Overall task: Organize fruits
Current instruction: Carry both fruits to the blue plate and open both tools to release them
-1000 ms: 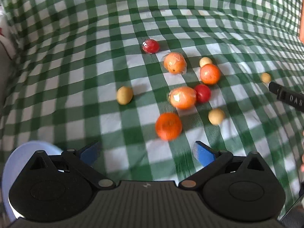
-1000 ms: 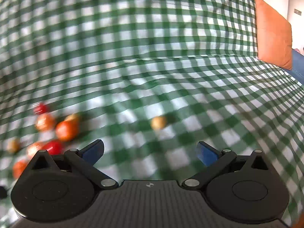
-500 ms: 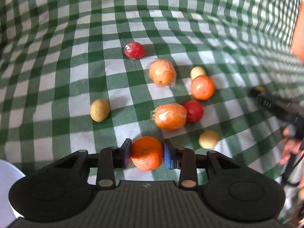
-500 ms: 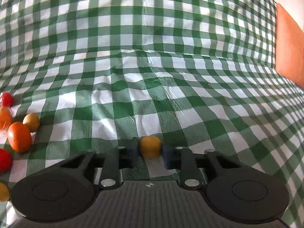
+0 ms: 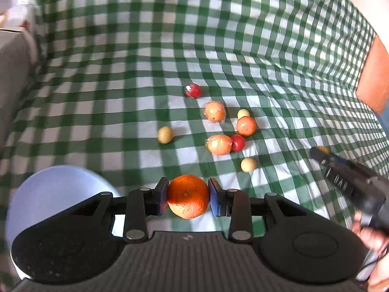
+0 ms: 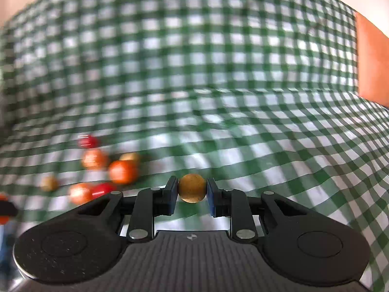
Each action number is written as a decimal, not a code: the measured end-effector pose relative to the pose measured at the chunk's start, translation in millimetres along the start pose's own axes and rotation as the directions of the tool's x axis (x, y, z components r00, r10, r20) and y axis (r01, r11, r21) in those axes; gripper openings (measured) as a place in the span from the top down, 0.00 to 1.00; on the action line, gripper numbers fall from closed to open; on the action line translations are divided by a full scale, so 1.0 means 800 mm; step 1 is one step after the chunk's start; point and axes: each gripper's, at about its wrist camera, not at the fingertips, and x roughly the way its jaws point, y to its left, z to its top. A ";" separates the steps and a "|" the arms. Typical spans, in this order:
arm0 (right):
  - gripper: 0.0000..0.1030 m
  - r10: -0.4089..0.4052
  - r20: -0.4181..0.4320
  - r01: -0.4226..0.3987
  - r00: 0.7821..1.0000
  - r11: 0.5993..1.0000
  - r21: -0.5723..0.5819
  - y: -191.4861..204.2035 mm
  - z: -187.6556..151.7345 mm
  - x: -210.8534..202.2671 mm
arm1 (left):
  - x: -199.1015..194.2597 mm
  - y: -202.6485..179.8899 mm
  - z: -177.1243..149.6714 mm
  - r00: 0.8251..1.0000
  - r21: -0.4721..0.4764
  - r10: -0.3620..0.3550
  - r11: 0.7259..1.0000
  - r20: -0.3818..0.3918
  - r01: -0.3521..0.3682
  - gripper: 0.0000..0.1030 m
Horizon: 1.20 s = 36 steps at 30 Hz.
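Left gripper (image 5: pixel 188 200), clamped on a round orange tangerine (image 5: pixel 188 200), has lifted it off the green-checked cloth (image 5: pixel 145 77); right gripper (image 6: pixel 192 188) likewise carries a small tan ball-shaped fruit (image 6: pixel 192 188), sorting under way.

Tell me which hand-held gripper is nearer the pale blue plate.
Left. The left hand-held gripper, shut on an orange, hangs just right of the pale blue plate; the right hand-held gripper is far across the cloth.
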 end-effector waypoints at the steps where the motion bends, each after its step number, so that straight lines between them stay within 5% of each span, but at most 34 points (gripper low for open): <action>1: 0.75 0.027 0.001 -0.027 1.000 1.000 -0.015 0.017 -0.003 -0.018 | -0.015 0.006 -0.006 1.000 -0.002 0.006 1.000 0.005 -0.006 0.62; 11: 0.75 0.282 -0.076 -0.290 0.956 0.947 -0.140 0.187 -0.042 -0.120 | -0.123 0.087 -0.074 0.994 -0.061 0.110 0.992 0.029 -0.108 0.63; 18: 0.75 0.348 -0.120 -0.365 0.930 0.910 -0.196 0.256 -0.049 -0.146 | -0.151 0.142 -0.101 0.988 -0.120 0.147 0.983 0.038 -0.141 0.63; 36: 0.75 0.356 -0.215 -0.407 0.909 0.866 -0.290 0.319 -0.060 -0.082 | -0.057 0.192 -0.063 0.980 -0.125 0.197 0.972 -0.031 -0.200 0.63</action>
